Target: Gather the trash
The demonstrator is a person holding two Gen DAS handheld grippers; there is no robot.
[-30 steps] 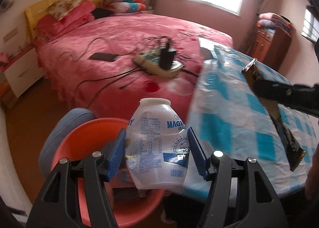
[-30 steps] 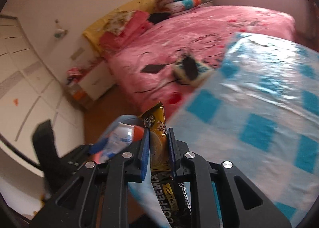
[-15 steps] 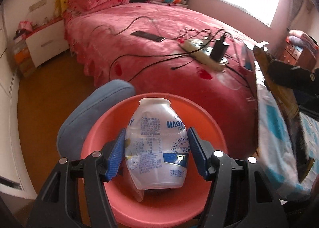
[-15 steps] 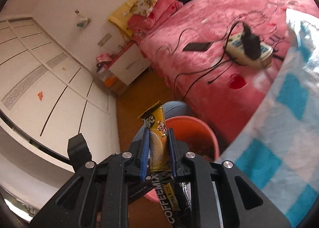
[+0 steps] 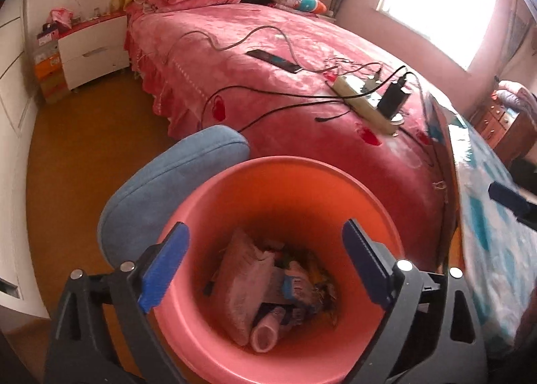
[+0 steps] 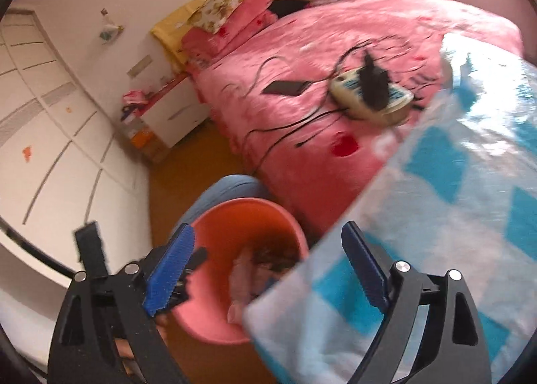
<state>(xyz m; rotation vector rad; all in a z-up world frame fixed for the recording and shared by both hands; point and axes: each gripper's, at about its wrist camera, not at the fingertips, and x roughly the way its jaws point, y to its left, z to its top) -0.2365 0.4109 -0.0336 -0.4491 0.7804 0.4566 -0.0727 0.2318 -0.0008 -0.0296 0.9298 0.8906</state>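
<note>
Trash [image 5: 268, 286] lies in the orange bin [image 5: 235, 182]; both the left gripper [image 5: 265, 266] and the right gripper [image 6: 268, 266], jaws opening on nothing, should lift straight clear of its rim.

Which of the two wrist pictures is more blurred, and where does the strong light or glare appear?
Right wrist view: more blurred, with the checked tablecloth and orange bin smeared and glare on the cloth's shiny cover. Left wrist view: sharper, the trash in the bin is readable, but the window is blown out white; both views bend at the edges.
</note>
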